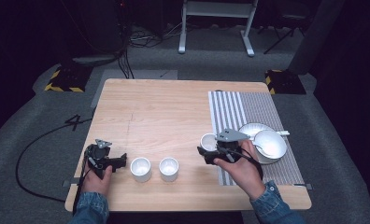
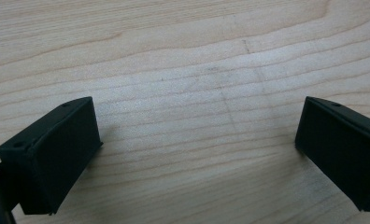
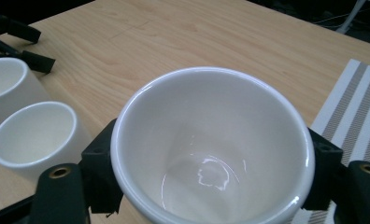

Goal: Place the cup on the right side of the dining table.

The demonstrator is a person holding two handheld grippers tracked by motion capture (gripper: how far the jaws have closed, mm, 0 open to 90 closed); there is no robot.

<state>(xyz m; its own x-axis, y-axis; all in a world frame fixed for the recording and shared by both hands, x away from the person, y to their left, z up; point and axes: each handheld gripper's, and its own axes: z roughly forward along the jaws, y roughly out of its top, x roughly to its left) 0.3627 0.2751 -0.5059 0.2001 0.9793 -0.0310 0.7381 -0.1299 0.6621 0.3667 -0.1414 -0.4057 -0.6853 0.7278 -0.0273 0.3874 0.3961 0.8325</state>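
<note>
Right tongs (image 3: 211, 186) are clamping a white cup (image 3: 211, 144) at the striped mat's (image 1: 267, 116) left edge, risking slippage on glazed walls, while left tongs (image 2: 197, 154) are hovering open over bare counter (image 2: 183, 56).

Both forearms reach in over the near edge of the table (image 1: 174, 102). The left hand-held gripper (image 1: 122, 161) sits low, its jaws spread wide apart with nothing between them. The right hand-held gripper (image 1: 202, 153) has its jaws clamped on a white cup (image 3: 211, 144).
</note>
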